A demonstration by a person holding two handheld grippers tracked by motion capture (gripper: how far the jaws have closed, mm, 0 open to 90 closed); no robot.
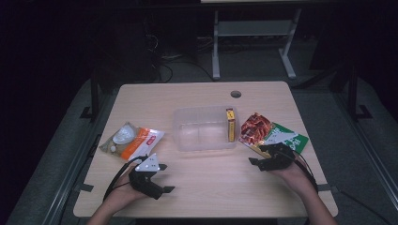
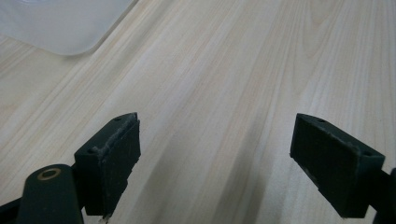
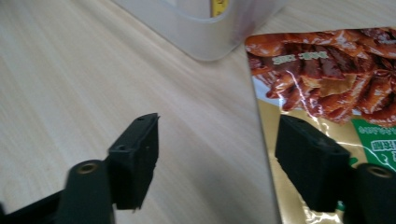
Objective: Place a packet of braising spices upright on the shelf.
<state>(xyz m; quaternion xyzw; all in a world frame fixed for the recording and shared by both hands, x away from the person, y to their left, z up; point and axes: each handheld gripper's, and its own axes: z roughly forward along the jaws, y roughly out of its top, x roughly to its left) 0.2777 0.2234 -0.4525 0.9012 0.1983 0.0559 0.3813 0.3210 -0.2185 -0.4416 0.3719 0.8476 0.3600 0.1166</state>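
A pale wooden table (image 1: 202,187) was seen. A clear plastic tub (image 1: 204,130) was set on it beyond both tongs, an orange-white packet (image 1: 133,140) just beyond the left tongs (image 1: 159,177), and a red-green snack pouch (image 1: 272,133) under the right tongs (image 1: 257,162).

Bare table (image 1: 206,183) lies open before both hands; clear tub (image 1: 204,128) blocks the centre

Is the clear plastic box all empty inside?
No, a yellow packet stands inside the clear box, against its right wall.
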